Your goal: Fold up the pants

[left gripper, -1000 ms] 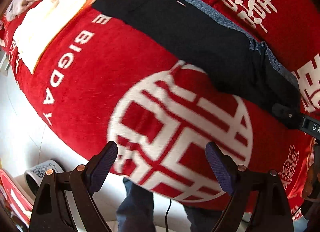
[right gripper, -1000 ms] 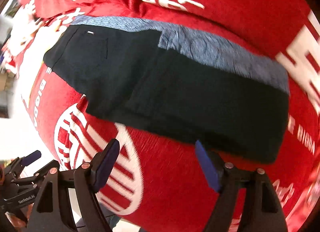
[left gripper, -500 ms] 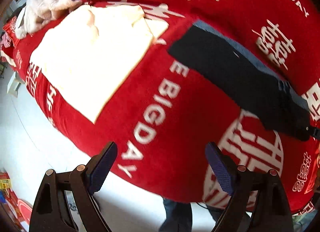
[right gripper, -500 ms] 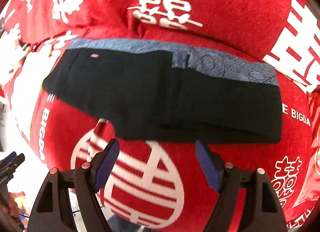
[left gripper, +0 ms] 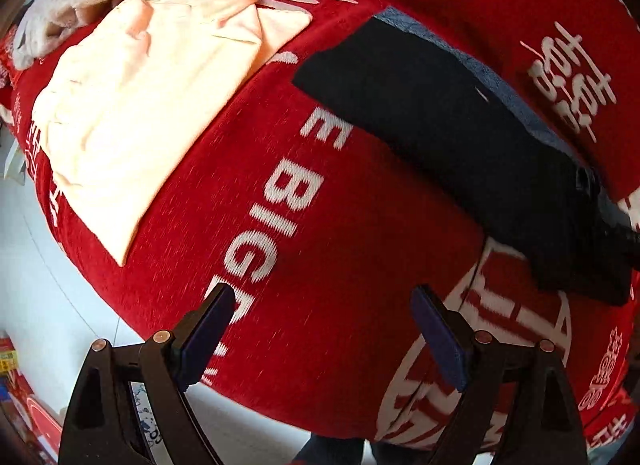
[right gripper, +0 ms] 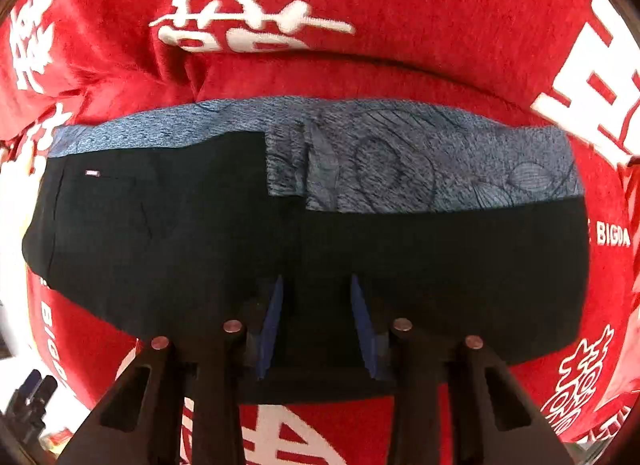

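The black pants [right gripper: 304, 249] lie folded flat on a desk covered by a red cloth [right gripper: 400, 25] printed with white characters and letters. In the right wrist view their long axis runs left to right across the frame, one short end at the left with a small white tag near its upper corner, the other short end at the right. A blue patterned garment [right gripper: 400, 153] lies under them and shows as a band along their far edge.

The right hand-held gripper [right gripper: 316, 321] is over the near edge of the pants, about midway along their length. Its jaws stand narrowly apart with dark cloth showing between the blue pads [right gripper: 272, 325]; I cannot tell whether they are pinching a fold or only resting there.

In the left wrist view the pants [left gripper: 460, 145] run slantwise from the upper middle down toward the right edge, with the blue garment [left gripper: 500, 81] peeking out on their far side. The left hand-held gripper [left gripper: 320, 337] is released, jaws wide apart, holding nothing, near the front edge of the red cloth [left gripper: 320, 225] and well apart from the pants.

A cream folded garment [left gripper: 136, 105] lies to the left of the pants, apart from them, and a pale fluffy heap [left gripper: 64, 5] sits beyond it at the far left corner. Nothing lies between the left hand-held gripper and the pants but bare red cloth.
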A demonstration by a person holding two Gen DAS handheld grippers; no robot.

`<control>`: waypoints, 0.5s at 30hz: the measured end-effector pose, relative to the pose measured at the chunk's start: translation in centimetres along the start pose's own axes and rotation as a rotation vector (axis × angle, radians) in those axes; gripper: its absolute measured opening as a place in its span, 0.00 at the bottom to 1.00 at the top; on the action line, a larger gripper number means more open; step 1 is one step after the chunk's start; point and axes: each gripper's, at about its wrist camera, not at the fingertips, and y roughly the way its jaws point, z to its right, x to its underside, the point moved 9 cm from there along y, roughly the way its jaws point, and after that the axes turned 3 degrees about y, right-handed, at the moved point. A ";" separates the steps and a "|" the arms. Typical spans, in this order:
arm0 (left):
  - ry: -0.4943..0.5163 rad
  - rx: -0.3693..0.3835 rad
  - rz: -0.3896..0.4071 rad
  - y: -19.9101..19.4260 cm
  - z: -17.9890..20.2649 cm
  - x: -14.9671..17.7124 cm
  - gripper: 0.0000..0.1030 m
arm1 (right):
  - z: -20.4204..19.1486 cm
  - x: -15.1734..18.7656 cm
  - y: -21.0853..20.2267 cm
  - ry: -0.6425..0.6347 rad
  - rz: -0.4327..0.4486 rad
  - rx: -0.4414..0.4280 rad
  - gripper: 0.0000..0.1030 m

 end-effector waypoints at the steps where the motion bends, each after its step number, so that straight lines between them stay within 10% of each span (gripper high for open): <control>1: -0.013 0.005 -0.002 0.1 0.1 -0.3 0.88 | -1.4 0.2 -0.5 -0.059 0.002 -0.045 0.38; 8: -0.025 0.015 -0.033 1.4 1.7 -2.7 0.88 | -6.1 2.0 -2.7 -0.225 0.014 -0.103 0.64; 15: -0.047 0.014 -0.029 1.7 2.3 -4.1 0.88 | -5.5 2.7 0.2 -0.267 -0.068 -0.069 0.65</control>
